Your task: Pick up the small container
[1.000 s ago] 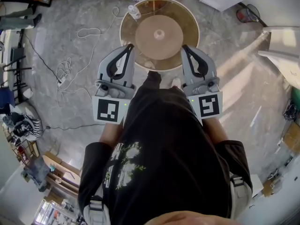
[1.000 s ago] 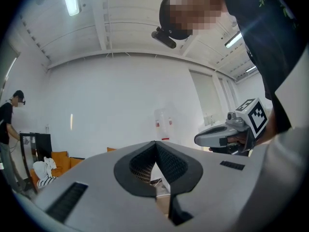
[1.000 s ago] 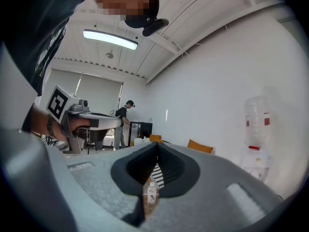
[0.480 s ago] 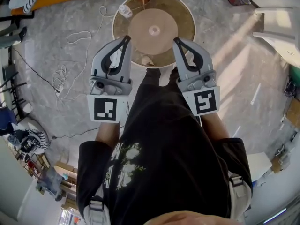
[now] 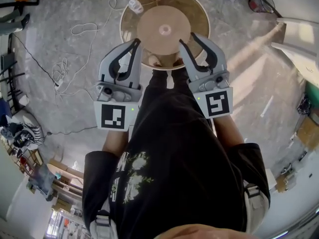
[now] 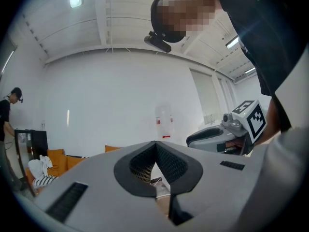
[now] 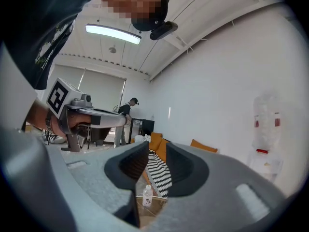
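Observation:
The small container point(image 5: 135, 5), a clear bottle with a white cap, stands upright on the far left rim of the round glass-and-wood table point(image 5: 200, 15). Both grippers hover over the table's near edge, well short of the bottle. My left gripper point(image 5: 135, 42) is shut with nothing in it; its tips meet in the left gripper view point(image 6: 155, 143). The jaws of my right gripper point(image 5: 188, 39) are opening and hold nothing. Through their gap in the right gripper view point(image 7: 157, 148), the bottle point(image 7: 147, 195) shows far off on the table.
White cables point(image 5: 75, 49) lie on the marble floor left of the table. A striped cloth point(image 7: 159, 173) covers an orange sofa beyond it. White furniture point(image 5: 299, 39) stands at right. A water dispenser point(image 7: 266, 129) stands by the wall, and a person point(image 7: 129, 106) is in the background.
Both grippers have drawn closer to the table, their tips now over its near edge. The right gripper's jaws have parted; the left's stay together.

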`<state>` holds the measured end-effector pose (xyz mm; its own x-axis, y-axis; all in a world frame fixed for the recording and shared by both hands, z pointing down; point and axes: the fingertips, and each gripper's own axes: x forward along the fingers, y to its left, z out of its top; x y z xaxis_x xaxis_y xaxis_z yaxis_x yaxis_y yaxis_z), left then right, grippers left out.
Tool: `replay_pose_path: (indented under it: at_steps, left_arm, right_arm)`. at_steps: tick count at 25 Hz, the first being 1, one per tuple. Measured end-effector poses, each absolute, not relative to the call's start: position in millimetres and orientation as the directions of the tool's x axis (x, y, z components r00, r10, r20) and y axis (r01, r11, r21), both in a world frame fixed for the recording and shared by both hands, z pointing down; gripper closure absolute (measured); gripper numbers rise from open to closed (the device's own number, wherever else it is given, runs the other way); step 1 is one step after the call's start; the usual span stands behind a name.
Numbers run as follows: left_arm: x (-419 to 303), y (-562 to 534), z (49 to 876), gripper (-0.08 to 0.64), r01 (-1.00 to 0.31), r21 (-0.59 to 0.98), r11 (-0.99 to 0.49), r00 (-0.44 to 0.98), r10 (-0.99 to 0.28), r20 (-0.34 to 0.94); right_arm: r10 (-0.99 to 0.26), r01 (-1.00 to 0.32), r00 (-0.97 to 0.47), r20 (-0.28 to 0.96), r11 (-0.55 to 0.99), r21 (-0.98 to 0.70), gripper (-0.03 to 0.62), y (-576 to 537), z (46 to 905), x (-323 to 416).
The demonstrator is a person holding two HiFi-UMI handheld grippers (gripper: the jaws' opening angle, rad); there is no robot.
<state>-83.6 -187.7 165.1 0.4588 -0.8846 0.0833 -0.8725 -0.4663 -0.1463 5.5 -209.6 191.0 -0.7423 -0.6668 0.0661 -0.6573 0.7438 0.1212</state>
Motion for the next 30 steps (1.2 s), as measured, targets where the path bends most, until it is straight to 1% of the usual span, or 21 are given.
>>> replay_pose_path:
  at_steps: [4,10,13,18,20,30]
  left_arm:
    - [-81,-201,176,0.552,-0.892,-0.152,-0.425,0.417,-0.905,0.084]
    - [-77,-201,214,0.552,-0.926,-0.142,-0.351,0.339,-0.936,0.098]
    - [-73,-208,236,0.552,-0.928,-0.133,-0.349,0.334,-0.934,0.124]
    - [-58,-231,274,0.552,-0.930,-0.119,-0.348,0.331,-0.933,0.142]
    - [-55,-237,288,0.552,-0.931,-0.110,-0.348,0.330,-0.931,0.156]
    - [-58,-273,363,0.552,-0.933,-0.109,-0.342,0.317,-0.928,0.198]
  right_arm:
    - [-0.635,-0.626,-0.769,0.072,0.771,0.119,0.482,-224,198,10]
    - [-0.587,-0.580,-0.803,0.109,0.810,0.091,0.482,-227,244,20]
    - [-0.572,-0.568,-0.810,0.126,0.820,0.069,0.482,-239,264,20]
    - [-0.521,-0.505,-0.835,0.178,0.853,0.129,0.478,-259,309,21]
    - [-0.508,-0.497,-0.840,0.188,0.861,0.107,0.456,-264,324,21]
    - [-0.443,-0.444,-0.858,0.260,0.894,0.057,0.454,-284,412,15]
